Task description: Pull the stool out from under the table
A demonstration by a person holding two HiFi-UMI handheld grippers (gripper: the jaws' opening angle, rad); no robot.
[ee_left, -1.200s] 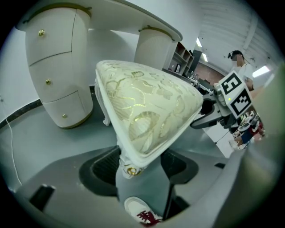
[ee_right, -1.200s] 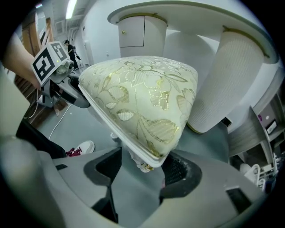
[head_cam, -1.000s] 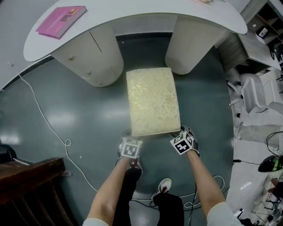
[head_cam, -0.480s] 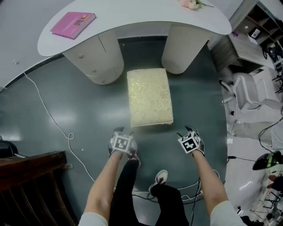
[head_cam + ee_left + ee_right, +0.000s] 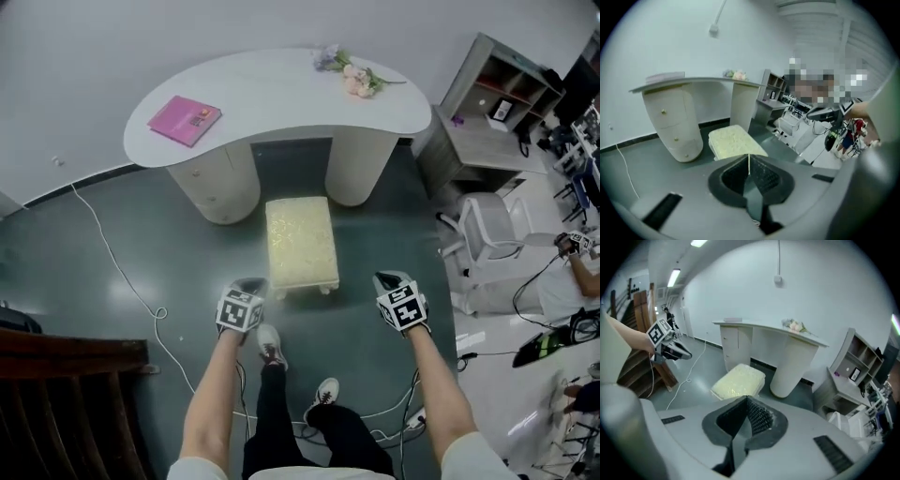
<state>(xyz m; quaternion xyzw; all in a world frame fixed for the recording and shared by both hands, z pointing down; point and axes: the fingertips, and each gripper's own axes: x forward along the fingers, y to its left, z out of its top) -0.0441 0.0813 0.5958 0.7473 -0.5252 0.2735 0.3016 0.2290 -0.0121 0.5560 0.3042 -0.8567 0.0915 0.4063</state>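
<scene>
Head view looks steeply down on a cream upholstered stool (image 5: 300,246) standing on the dark grey floor (image 5: 394,244). It sits clear of the white curved table (image 5: 281,89), with its far end near the gap between the table's two rounded pedestals and its near end pointing toward the person. The left gripper (image 5: 249,284) hovers just off the stool's near left corner and the right gripper (image 5: 388,279) a little wider off its near right corner; neither touches the stool. In the left gripper view that gripper's ribbed pads meet along a thin line with nothing between them, and the stool lies beyond the tips. The right gripper view shows the same: jaws pressed together, empty, with the stool ahead on the floor in front of the pedestals. A pink book (image 5: 185,120) lies at the left end of the tabletop and a small spray of flowers (image 5: 352,80) toward its right. A white cable (image 5: 108,258) trails across the floor on the left, dark wooden furniture (image 5: 66,394) fills the lower left corner, and a white office chair (image 5: 487,234) and a grey shelf unit (image 5: 506,89) stand to the right. The person's shoes (image 5: 270,345) show below the stool, between the forearms.
</scene>
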